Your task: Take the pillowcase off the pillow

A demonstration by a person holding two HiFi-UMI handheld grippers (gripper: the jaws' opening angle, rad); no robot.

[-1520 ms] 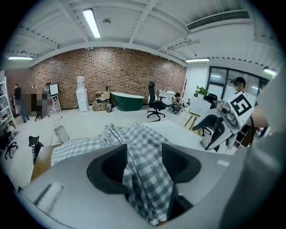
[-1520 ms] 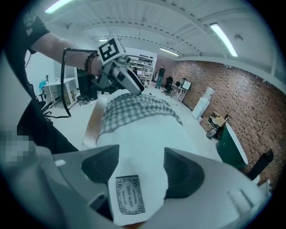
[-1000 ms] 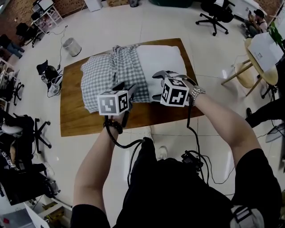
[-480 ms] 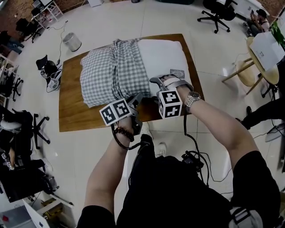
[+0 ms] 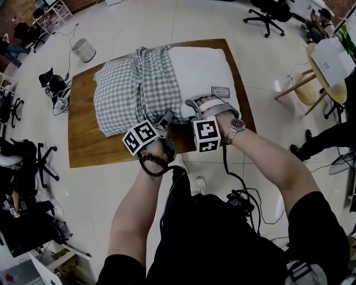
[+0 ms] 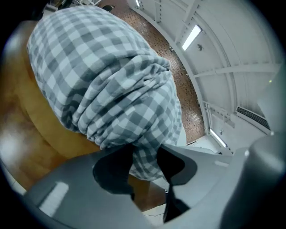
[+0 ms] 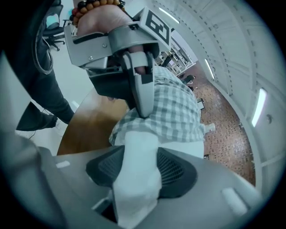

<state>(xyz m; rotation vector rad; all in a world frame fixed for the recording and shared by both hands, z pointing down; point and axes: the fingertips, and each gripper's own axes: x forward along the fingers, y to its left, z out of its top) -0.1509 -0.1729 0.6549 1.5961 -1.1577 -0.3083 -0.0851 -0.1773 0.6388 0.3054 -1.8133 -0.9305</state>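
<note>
A white pillow [image 5: 203, 69] lies on the wooden table [image 5: 83, 145], its left half inside a grey checked pillowcase [image 5: 128, 92] that is bunched up at the middle. My left gripper [image 5: 167, 119] is at the near edge of the bunched cloth. Its jaws have just been closing, and a fold of the pillowcase [image 6: 111, 89] fills the gap in my left gripper [image 6: 145, 163]. My right gripper [image 5: 193, 104] has also been closing. In its own view my right gripper [image 7: 136, 172] clamps the pillow's white near corner [image 7: 134, 147].
A sewn label [image 5: 220, 92] shows on the pillow's near right edge. Around the table stand a grey bin [image 5: 85, 50], bags [image 5: 53, 86], office chairs [image 5: 267, 11] and a round side table [image 5: 328, 61]. A cable hangs from each gripper.
Both grippers have dropped to the pillow's near edge. The left one has rolled and taken the checked cloth between its jaws; the right one has closed on the white corner.
</note>
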